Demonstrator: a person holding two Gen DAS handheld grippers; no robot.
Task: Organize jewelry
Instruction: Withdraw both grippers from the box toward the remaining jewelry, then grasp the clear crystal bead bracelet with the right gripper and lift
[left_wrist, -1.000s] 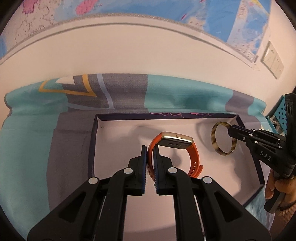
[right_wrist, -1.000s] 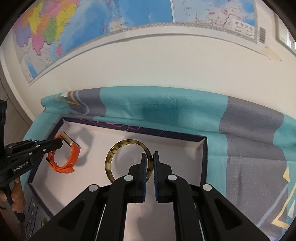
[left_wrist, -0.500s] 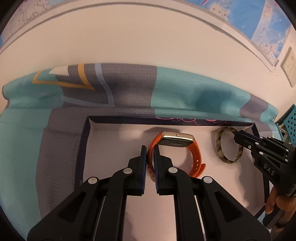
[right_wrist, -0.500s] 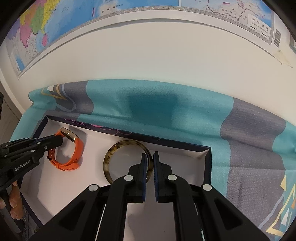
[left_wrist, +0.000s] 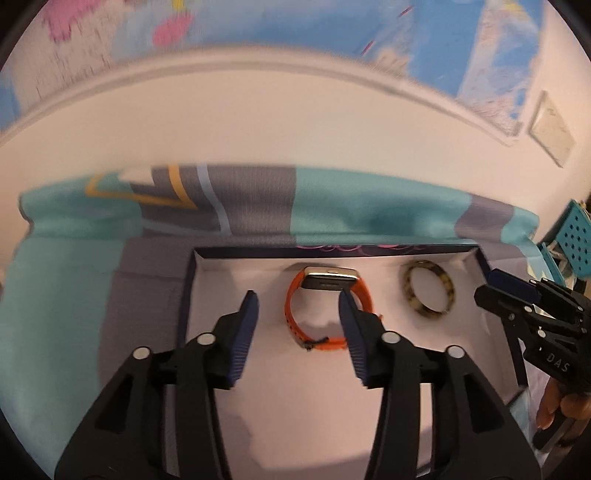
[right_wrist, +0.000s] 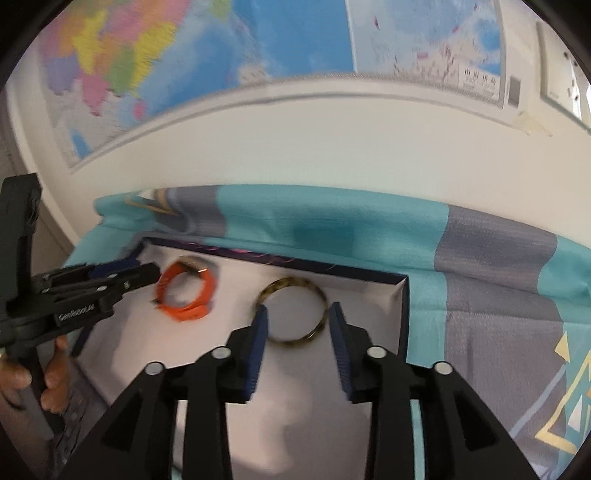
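Observation:
An orange watch with a gold face (left_wrist: 325, 295) lies inside a shallow white-lined box (left_wrist: 229, 280), and a tortoiseshell bangle (left_wrist: 428, 291) lies to its right. My left gripper (left_wrist: 297, 306) is open and empty, its fingers either side of the watch and just short of it. My right gripper (right_wrist: 297, 319) is open and empty, just in front of the bangle (right_wrist: 291, 314). The watch (right_wrist: 184, 295) and the left gripper (right_wrist: 122, 277) show at the left of the right wrist view. The right gripper (left_wrist: 498, 286) shows at the right of the left wrist view.
The box has dark blue walls (right_wrist: 402, 314) and sits on a teal and grey patterned cloth (right_wrist: 498, 277). A white wall with a map (right_wrist: 221, 55) rises behind. A teal perforated bin (left_wrist: 576, 240) stands at the far right.
Both grippers have opened: the left let go of the watch strap and the right let go of the bangle. Both have drawn back a little and both items now lie in the box.

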